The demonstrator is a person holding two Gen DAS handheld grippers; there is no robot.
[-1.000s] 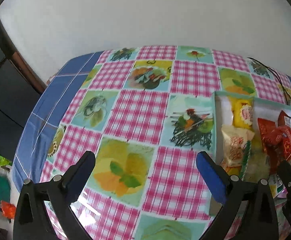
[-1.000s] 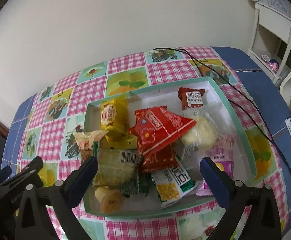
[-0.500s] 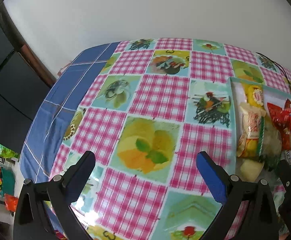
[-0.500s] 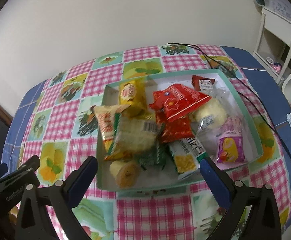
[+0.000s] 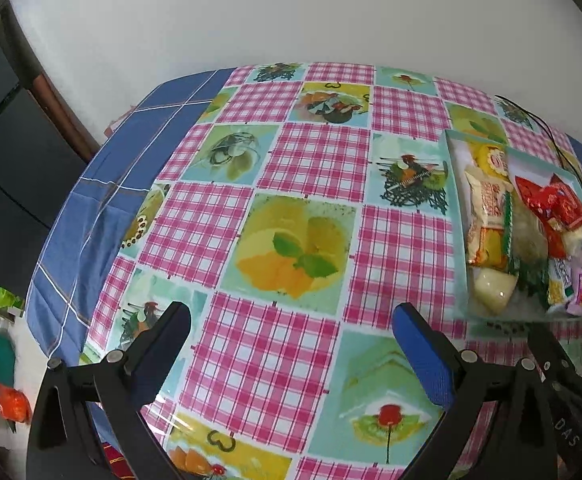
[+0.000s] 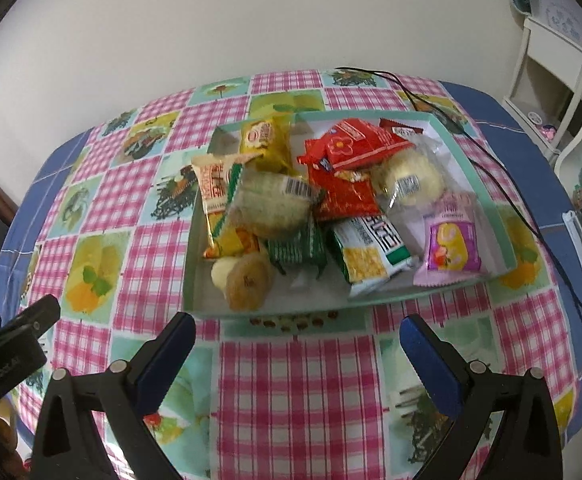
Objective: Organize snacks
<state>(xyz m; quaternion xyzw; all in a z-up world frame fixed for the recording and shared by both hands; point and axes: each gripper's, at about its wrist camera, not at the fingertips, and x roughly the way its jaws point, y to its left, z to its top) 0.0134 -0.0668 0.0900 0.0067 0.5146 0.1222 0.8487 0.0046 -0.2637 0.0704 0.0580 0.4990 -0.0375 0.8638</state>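
The counter (image 6: 291,380) wears a pink-checked cloth with fruit squares and blue borders. On it sits the shallow teal-rimmed box (image 6: 503,236), the landmark here, heaped with snacks. Inside the box, red packets (image 6: 347,168) lie at the middle toward the far wall, a yellow packet (image 6: 265,142) at the far-left corner, a purple packet (image 6: 453,250) at the near-right corner, and a round pastry (image 6: 247,280) at the near-left corner. A black cable (image 6: 507,196) trails past the box's right wall. The right tool (image 6: 297,356) hovers just before the box's near wall, spread wide and empty. The left tool (image 5: 291,344) hangs left of the box (image 5: 461,240), likewise wide apart, gripping nothing.
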